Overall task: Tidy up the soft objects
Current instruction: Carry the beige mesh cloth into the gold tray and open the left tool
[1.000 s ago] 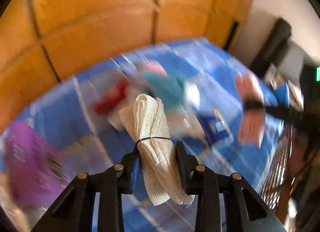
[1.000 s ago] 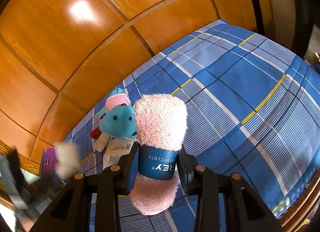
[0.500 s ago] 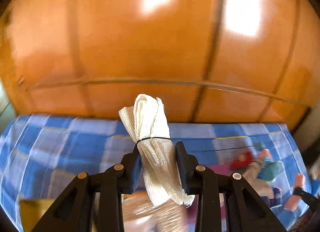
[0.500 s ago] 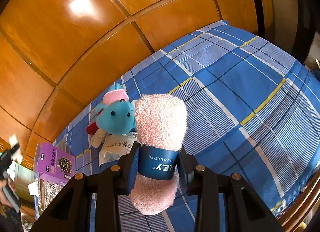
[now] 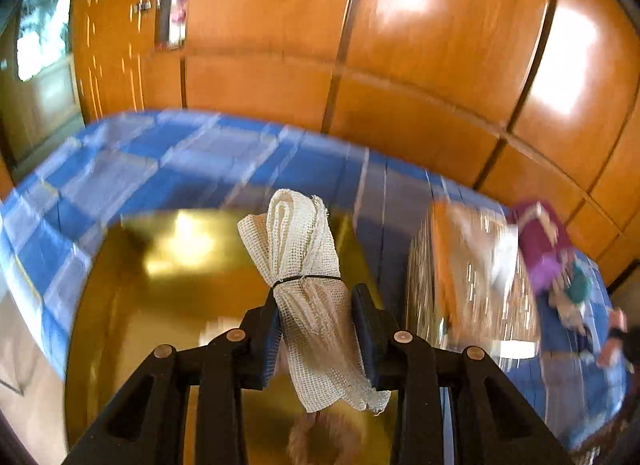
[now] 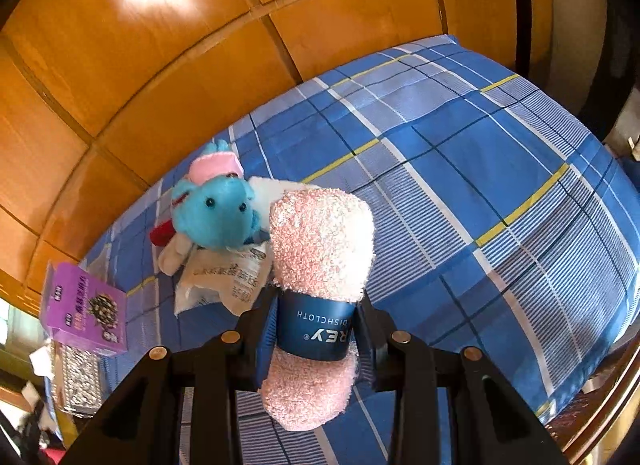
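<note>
Mesh cloth roll (image 5: 298, 265), cream, cinched by a thin black band, clamped between the pads of the left gripper (image 5: 316, 339) in the left wrist view; poised above a shiny golden bin (image 5: 160, 285) on the blue plaid bedspread (image 5: 168, 157). Blurred all over. Risk: roll loosened too near the rim and tipped onto the bed. Wicker basket (image 5: 476, 277) just beside, purple box (image 5: 540, 241) beyond it.

Right wrist view: pink fluffy dishcloth (image 6: 320, 249), rolled in a blue paper sleeve, pinched at the sleeve by the right gripper (image 6: 316, 335), above the bed. Could slide out of the smooth sleeve. Blue plush toy (image 6: 216, 213) and white packet (image 6: 224, 277) just behind; purple box further left.
</note>
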The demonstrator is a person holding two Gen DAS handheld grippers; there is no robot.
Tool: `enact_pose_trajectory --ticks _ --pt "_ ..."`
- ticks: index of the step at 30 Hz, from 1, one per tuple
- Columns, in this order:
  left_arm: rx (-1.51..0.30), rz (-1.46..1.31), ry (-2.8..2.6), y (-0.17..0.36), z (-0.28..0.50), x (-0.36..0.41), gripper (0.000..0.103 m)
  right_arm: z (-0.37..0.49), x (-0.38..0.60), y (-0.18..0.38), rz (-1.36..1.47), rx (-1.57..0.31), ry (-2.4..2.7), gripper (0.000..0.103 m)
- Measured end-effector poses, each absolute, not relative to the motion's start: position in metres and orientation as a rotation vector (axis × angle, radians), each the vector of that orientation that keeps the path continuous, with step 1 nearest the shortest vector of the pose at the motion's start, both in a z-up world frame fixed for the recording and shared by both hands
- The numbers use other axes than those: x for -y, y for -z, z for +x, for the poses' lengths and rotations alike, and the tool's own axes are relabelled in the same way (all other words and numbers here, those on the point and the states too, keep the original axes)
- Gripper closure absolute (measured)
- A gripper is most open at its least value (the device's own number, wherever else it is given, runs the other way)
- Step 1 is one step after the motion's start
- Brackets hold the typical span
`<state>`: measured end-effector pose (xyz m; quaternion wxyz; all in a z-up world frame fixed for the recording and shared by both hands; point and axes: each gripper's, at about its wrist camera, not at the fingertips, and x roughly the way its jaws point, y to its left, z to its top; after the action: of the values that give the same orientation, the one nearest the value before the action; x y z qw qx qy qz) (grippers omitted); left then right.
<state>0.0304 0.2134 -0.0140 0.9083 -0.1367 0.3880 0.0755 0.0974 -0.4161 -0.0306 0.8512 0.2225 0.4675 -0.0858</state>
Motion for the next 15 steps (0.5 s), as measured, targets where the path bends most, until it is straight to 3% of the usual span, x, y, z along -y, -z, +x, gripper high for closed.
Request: enact_pose_trajectory --ticks 6,9,11,15 --pt "-0.882 -0.309 -0.067 0.047 0.003 -0.200 0.067 0.106 0.400 0.031 0.347 -1.046 0.217 0.069" --pt "-0.898 -0.287 -0.024 0.054 -0.003 -0.193 0.061 0.111 0.388 0.026 0.329 -1.048 0.205 0.069" --pt "-0.888 -0.260 -0.031 0.056 -0.006 -0.192 0.046 0.120 0.374 0.017 0.301 -1.035 0.186 0.069" --pt "-0.848 -0.246 -0.033 0.049 -0.016 -0.197 0.036 0.157 0.326 -0.004 0.236 -1.016 0.116 0.069"
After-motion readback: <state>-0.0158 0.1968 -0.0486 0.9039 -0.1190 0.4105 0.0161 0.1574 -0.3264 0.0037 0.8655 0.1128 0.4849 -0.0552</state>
